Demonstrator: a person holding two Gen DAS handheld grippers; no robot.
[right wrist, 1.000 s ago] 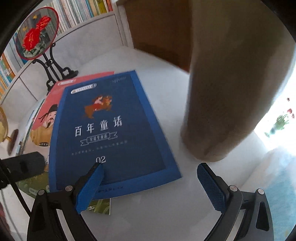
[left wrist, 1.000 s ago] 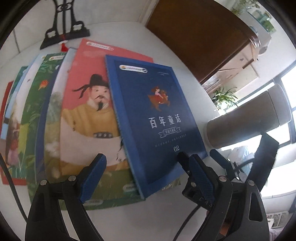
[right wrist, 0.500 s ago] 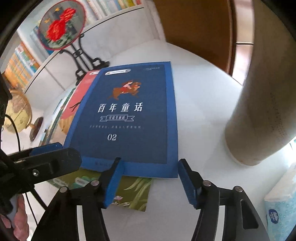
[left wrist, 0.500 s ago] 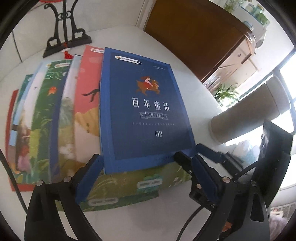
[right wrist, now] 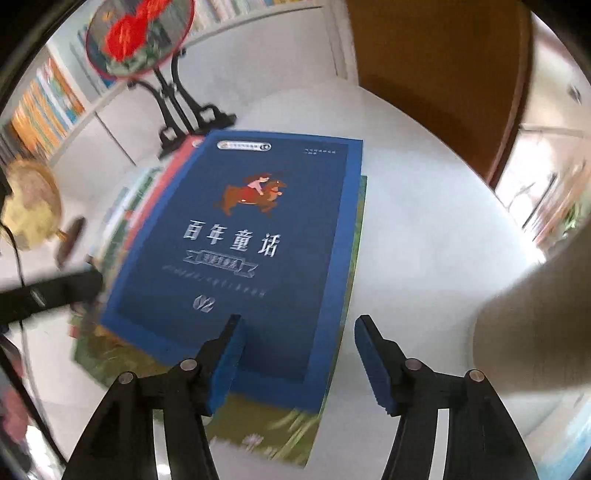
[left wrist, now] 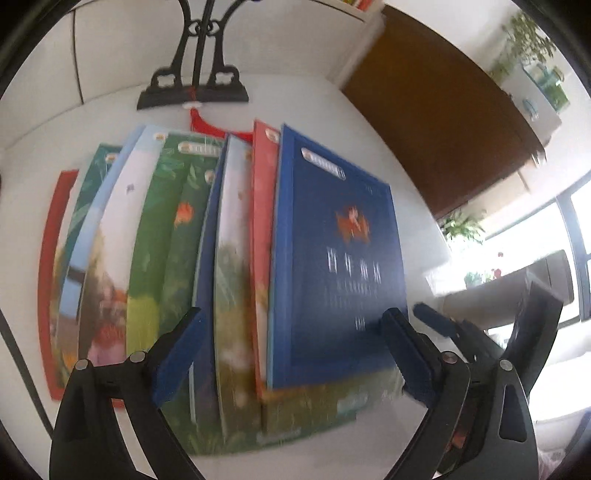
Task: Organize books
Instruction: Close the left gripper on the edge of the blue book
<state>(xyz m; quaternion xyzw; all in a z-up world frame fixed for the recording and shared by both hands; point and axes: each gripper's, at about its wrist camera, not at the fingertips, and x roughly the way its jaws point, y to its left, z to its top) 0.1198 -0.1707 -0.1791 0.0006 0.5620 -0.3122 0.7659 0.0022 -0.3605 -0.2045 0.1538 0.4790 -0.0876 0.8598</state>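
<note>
We see a fan of thin, glossy picture books spread flat on the white tabletop (left wrist: 332, 99), each overlapping the next from left to right. On top at the right end lies the dark blue book (right wrist: 243, 240), a flat rectangle with a lighter blue border, a small rider on a horse and pale lettering on its cover. Beneath it a green book (right wrist: 280, 439) with leaf patterns sticks out at the near edge and along the right side. In the left wrist view the fan shows red, green, pale blue and white covers, blurred.

The left gripper (left wrist: 295, 350) hangs over the near edges of the books with its blue ribbed fingers (left wrist: 181, 350) spread wide, and nothing is pressed between them. The right gripper (right wrist: 297, 358) has just been widening its fingers again; one pad sits over the blue book's near edge and the other over bare tabletop, gripping nothing.

At the far side stands a black ornate stand (left wrist: 194, 85) carrying a round embroidered screen (right wrist: 140, 33) with red flowers. Shelves on the far left hold rows of upright books (right wrist: 48, 107). A tan cylinder (right wrist: 535, 325) with a matte surface stands on the right.
</note>
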